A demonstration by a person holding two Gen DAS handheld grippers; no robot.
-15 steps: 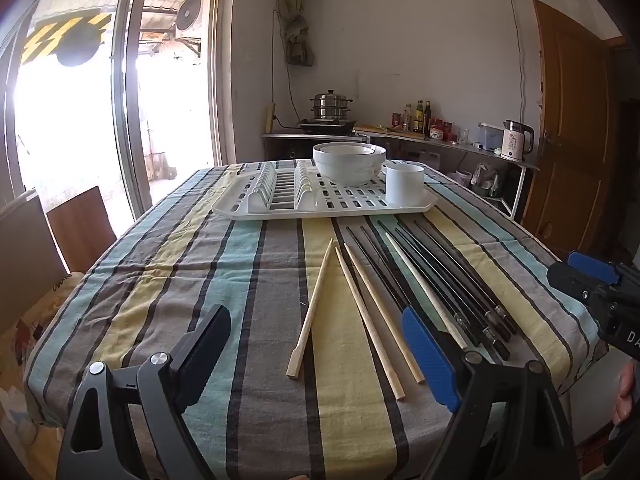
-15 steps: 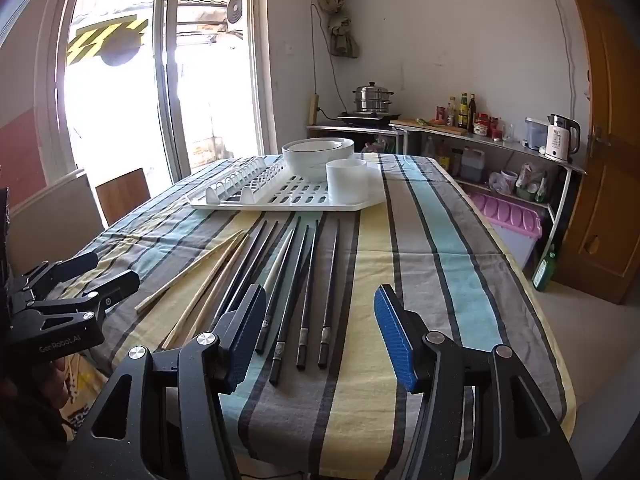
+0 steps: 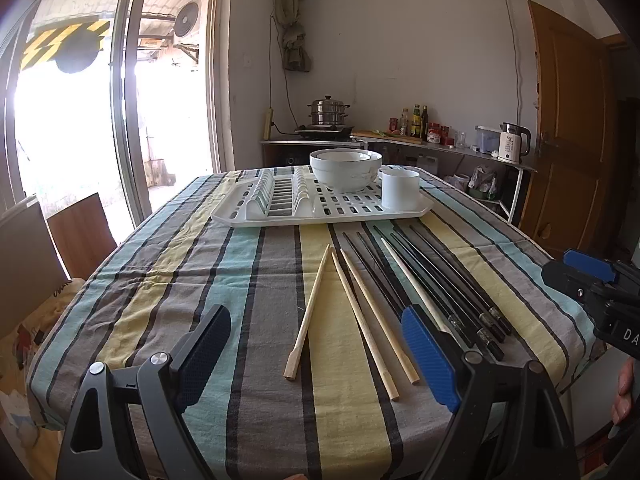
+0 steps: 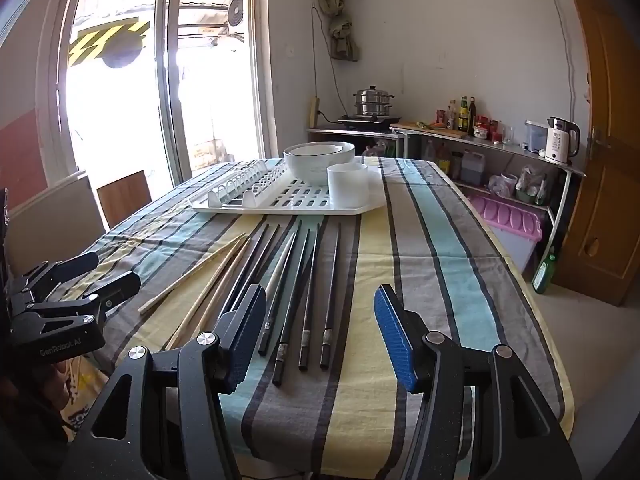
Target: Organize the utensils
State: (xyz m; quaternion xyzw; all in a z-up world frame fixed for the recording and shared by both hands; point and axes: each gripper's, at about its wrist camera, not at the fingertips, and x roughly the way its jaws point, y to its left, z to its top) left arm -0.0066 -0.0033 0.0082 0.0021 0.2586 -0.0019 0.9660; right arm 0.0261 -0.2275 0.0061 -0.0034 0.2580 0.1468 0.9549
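Observation:
Several pale wooden chopsticks point(image 3: 352, 308) and several black chopsticks point(image 3: 440, 280) lie side by side on the striped tablecloth, pointing toward a white drying tray point(image 3: 320, 210). A white cup point(image 3: 400, 189) and stacked white bowls point(image 3: 346, 168) stand on the tray. My left gripper point(image 3: 316, 356) is open and empty, hovering over the near ends of the wooden chopsticks. My right gripper point(image 4: 320, 336) is open and empty over the near ends of the black chopsticks point(image 4: 308, 280). The wooden chopsticks also show in the right wrist view point(image 4: 208, 272).
The tray has plate slots point(image 3: 280, 196) at its left. Chairs point(image 3: 80, 232) stand at the table's left side. A counter point(image 3: 440, 144) with a pot, bottles and a kettle runs along the back wall. A wooden door point(image 3: 572, 128) is at right.
Both grippers have shifted only slightly; the view sits a little closer to the chopsticks. Nothing was grasped or moved.

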